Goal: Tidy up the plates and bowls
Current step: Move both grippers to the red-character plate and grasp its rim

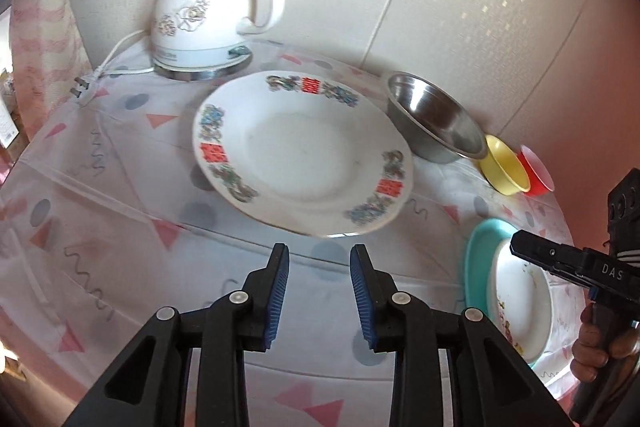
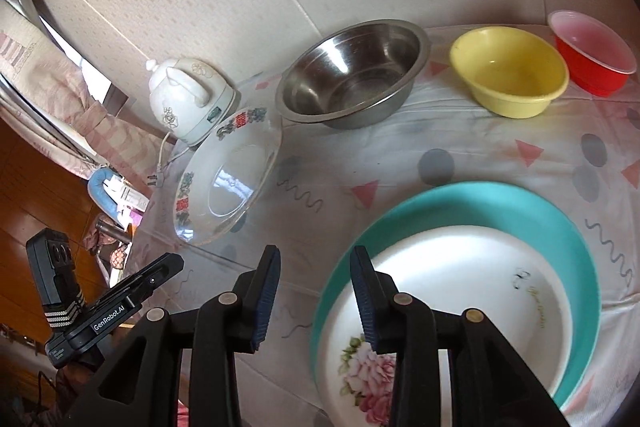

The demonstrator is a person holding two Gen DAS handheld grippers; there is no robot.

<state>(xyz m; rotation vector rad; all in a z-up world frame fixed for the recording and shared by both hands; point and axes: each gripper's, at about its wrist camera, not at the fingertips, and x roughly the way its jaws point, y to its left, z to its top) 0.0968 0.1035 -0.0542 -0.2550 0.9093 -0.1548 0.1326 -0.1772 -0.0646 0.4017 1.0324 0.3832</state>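
Observation:
A white plate with red and green rim patterns (image 1: 304, 155) (image 2: 228, 183) lies mid-table, just beyond my left gripper (image 1: 319, 255), which is open with only tablecloth between its pads. A white flowered plate (image 2: 460, 287) (image 1: 520, 303) rests inside a teal plate (image 2: 520, 203) (image 1: 478, 255). My right gripper (image 2: 315, 255) hovers open at their left edge, holding nothing. Along the wall stand a steel bowl (image 2: 352, 75) (image 1: 436, 123), a yellow bowl (image 2: 508, 71) (image 1: 504, 167) and a red bowl (image 2: 592, 59) (image 1: 538, 173), side by side.
A white ceramic kettle (image 1: 208, 11) (image 2: 188, 99) on its base stands at the back left, with its cord and plug (image 1: 82, 89) trailing toward the table edge. A patterned tablecloth (image 1: 120, 187) covers the table. The wall runs close behind the bowls. A wooden floor (image 2: 24, 187) lies beyond the left edge.

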